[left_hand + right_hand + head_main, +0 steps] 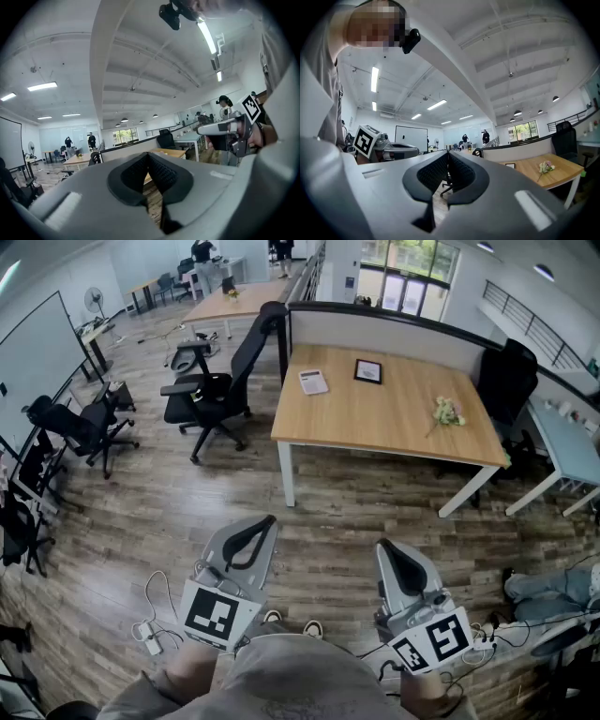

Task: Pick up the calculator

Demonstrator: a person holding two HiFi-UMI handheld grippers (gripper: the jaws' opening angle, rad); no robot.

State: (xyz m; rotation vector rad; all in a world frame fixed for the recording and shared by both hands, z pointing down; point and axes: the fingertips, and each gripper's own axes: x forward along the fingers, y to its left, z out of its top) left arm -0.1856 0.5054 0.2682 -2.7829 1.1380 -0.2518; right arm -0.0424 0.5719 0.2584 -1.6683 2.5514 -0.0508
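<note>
The calculator (312, 382), a pale slab with dark keys, lies on the far left part of a wooden desk (375, 418), well ahead of both grippers. My left gripper (267, 522) is held low near the person's body, level, with its jaws shut and nothing between them; its own view shows the black pads (161, 172) meeting. My right gripper (385, 547) hovers beside it at the same height, also shut and empty, its pads (461, 172) touching. Neither gripper view shows the calculator.
A framed picture (367, 371) and a small bunch of flowers (447, 412) also lie on the desk. Black office chairs (211, 395) stand left of it, another chair (506, 381) at its right. Cables and a power strip (150, 638) lie on the wooden floor by the feet.
</note>
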